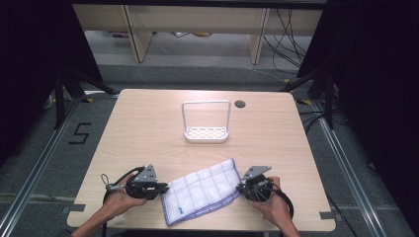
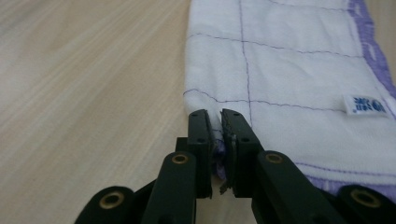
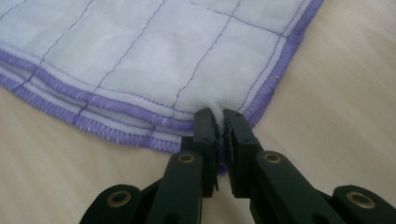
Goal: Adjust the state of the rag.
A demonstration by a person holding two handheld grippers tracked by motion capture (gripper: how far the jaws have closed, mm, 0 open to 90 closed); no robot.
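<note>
Both tongs, left (image 2: pixel 215 122) & right (image 3: pixel 220 120), clamp opposite ends of white purple-edged folded cloth (image 1: pixel 201 190) near desk (image 1: pixel 148 128) front edge; shallow bites may slip if pulled.

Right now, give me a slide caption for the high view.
Both grippers, left and right, pinch opposite ends of a folded white cloth.

Even overhead light falls on your pale wooden table (image 1: pixel 148 128), surrounds dark; your gripper views turn soft and blurred toward the far edges.
</note>
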